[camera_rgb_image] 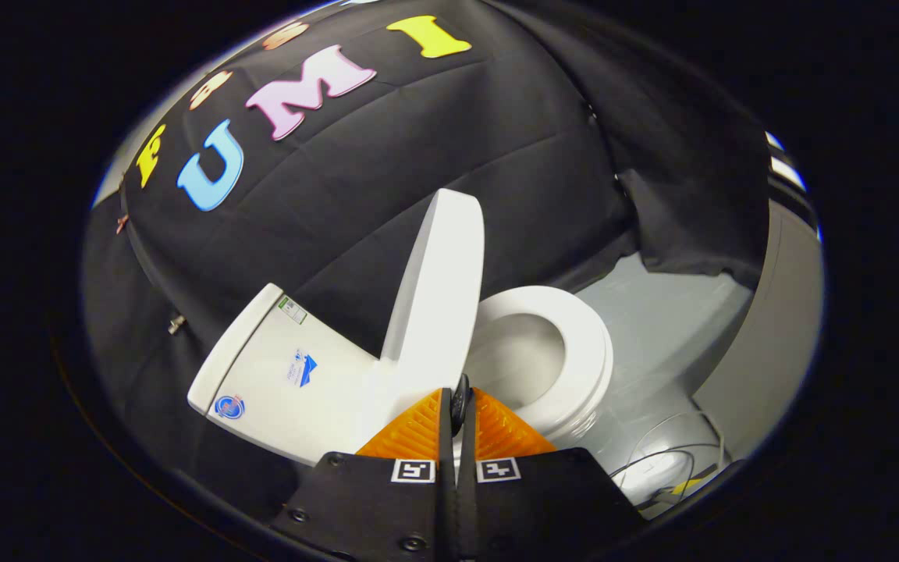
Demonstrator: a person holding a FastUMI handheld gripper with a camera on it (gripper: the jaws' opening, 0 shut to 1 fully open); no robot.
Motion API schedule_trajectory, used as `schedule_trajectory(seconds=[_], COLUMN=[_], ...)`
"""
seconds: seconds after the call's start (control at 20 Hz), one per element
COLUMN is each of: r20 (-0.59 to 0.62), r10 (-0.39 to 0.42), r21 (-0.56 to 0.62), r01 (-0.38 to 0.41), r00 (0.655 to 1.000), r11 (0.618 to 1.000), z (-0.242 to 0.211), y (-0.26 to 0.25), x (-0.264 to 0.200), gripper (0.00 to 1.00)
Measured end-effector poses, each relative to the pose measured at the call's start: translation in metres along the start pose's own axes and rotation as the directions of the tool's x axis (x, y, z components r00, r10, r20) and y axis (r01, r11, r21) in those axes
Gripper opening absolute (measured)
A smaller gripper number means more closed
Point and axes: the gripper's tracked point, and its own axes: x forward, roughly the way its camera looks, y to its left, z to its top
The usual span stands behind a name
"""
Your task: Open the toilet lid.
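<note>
The gripper [459, 398] has its fingers pressed nearly together, pinching the lower edge of the raised toilet lid [438, 289]. The lid stands almost upright just ahead of them, beside the open seat ring [584, 351], with the tank [278, 375] on its other side.

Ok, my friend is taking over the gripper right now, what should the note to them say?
Gripper: fingers closed together, nothing clearly pinched between them.
Toilet lid: raised, standing about upright just beyond the fingers, next to the tank.
Seat: down on the bowl, to the side of the lid.
Done: the lid is up off the seat.
Left: probably just check the lid stays up by itself, then pull the fingers back.
</note>
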Motion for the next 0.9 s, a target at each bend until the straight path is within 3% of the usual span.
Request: schedule_trajectory(seconds=[0.15, 0.6, 0.9], r20=[0.013, 0.053, 0.077], r10=[-0.036, -0.012, -0.051], r21=[-0.047, -0.172, -0.256], r01=[0.036, 0.021, 0.069], r00=[0.999, 0.999, 0.996], r11=[0.998, 0.985, 0.964], z=[0.008, 0.013, 0.008], y=[0.023, 0.105, 0.157], x=[-0.007, -0.024, -0.028], gripper=[0.05, 0.05, 0.05])
